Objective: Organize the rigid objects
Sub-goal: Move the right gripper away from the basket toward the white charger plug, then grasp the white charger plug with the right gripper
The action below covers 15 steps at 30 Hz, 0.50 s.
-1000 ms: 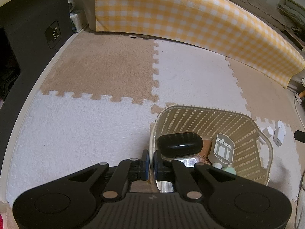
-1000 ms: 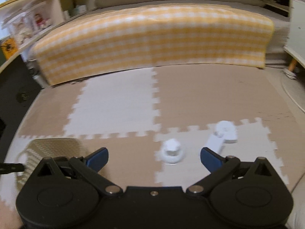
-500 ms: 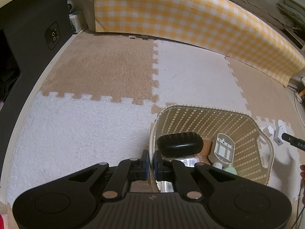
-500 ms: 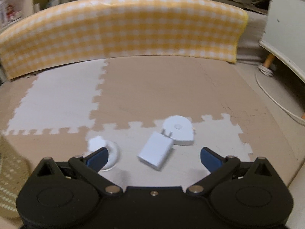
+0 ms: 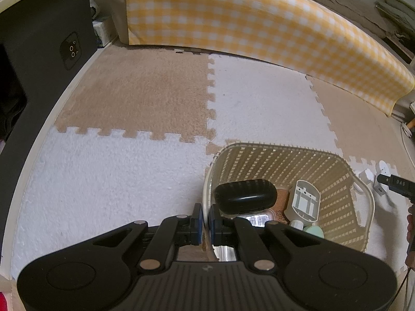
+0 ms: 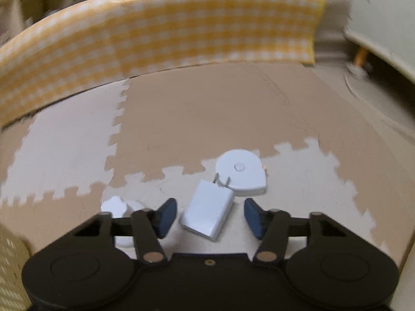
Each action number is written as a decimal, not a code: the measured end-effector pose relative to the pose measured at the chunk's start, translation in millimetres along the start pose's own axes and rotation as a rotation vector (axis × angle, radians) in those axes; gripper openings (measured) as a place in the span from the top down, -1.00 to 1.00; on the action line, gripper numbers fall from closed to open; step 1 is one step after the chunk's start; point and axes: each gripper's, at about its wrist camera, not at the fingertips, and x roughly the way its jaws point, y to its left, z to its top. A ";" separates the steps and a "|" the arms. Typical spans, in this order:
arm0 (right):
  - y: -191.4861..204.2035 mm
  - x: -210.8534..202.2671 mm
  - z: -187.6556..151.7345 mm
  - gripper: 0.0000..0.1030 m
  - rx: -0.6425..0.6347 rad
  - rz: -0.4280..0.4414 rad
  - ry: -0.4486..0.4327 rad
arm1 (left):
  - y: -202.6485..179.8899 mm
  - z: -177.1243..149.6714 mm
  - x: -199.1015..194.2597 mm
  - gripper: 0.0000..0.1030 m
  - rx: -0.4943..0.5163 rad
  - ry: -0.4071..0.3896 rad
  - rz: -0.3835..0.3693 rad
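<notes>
My left gripper (image 5: 205, 219) is shut on the near rim of a cream woven basket (image 5: 285, 153). Inside the basket lie a black case (image 5: 245, 197), a grey plastic piece (image 5: 303, 199), a cork coaster (image 5: 281, 202) and a mint item (image 5: 315, 230). My right gripper (image 6: 211, 216) is open, its blue pads either side of a white plug adapter (image 6: 208, 213) that lies on the mat. A white rounded tape measure (image 6: 241, 171) touches the adapter's prongs. A white knob-shaped piece (image 6: 115, 207) lies left of the left finger. The right gripper's tip shows in the left wrist view (image 5: 394, 181).
A yellow checked cloth (image 5: 246, 20) covers a low bed or sofa behind the foam puzzle mats (image 5: 129, 98). A black cabinet (image 5: 39, 51) stands on the left. White furniture with a leg (image 6: 360, 57) and a cable are at the right.
My right gripper has moved right and down onto the white adapter, which now lies between its pads; the jaws have narrowed. The left gripper has held still on the basket rim.
</notes>
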 end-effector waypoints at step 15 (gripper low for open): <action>4.9 9.1 1.5 0.24 0.056 -0.015 0.074 | -1.6 -0.6 -0.1 0.89 0.006 0.000 0.005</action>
